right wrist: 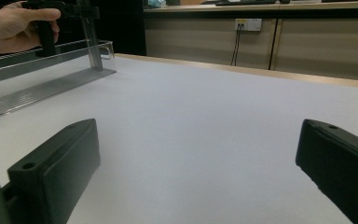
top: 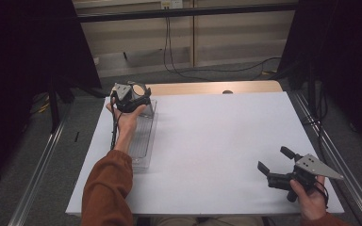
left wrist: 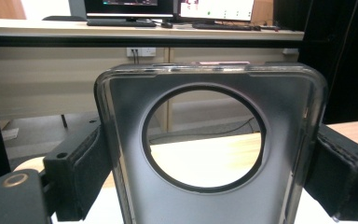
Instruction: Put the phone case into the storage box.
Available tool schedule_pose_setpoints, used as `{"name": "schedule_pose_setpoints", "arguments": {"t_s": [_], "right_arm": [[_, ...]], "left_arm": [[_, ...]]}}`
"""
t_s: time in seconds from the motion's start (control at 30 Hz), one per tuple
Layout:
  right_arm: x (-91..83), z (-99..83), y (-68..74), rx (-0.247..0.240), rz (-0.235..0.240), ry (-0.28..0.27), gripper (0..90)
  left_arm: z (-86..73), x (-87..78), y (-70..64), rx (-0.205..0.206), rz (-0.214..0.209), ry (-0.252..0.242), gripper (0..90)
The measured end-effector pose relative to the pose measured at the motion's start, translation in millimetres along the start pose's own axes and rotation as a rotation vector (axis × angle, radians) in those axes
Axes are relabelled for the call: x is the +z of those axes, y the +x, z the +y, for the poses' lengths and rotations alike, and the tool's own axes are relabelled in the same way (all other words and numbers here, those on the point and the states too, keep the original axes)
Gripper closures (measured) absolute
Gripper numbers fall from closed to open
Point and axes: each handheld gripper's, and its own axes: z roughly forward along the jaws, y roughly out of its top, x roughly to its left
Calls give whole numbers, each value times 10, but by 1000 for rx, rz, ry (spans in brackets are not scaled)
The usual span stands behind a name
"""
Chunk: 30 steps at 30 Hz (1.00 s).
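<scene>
My left gripper is held at the far left of the table, over the far end of a long clear plastic tray. Its jaws are shut on a clear grey-tinted plastic panel with a large round hole, held upright by its two side edges. In the high view the panel sticks up above the hand. My right gripper is low over the near right of the table, open, with nothing between its jaws. The right gripper view has its own gripper over bare white surface and the tray far off.
The white table top ends in a wooden strip at the far edge. Metal rails run along both sides. Cables lie on the floor beyond, and a desk with monitors stands behind.
</scene>
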Motion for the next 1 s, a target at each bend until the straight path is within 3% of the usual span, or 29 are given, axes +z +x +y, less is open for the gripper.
{"name": "schedule_pose_setpoints", "arguments": {"t_s": [0.6, 0.7, 1.0], "right_arm": [[-3, -4, 5, 11, 7, 5, 0], [0, -6, 2, 7, 11, 7, 0], [-6, -8, -3, 1, 15, 7, 0]], "left_arm": [[17, 124, -53, 14, 10, 6, 96], [23, 140, -66, 15, 27, 15, 97], [22, 209, -79, 18, 18, 12, 95]]}}
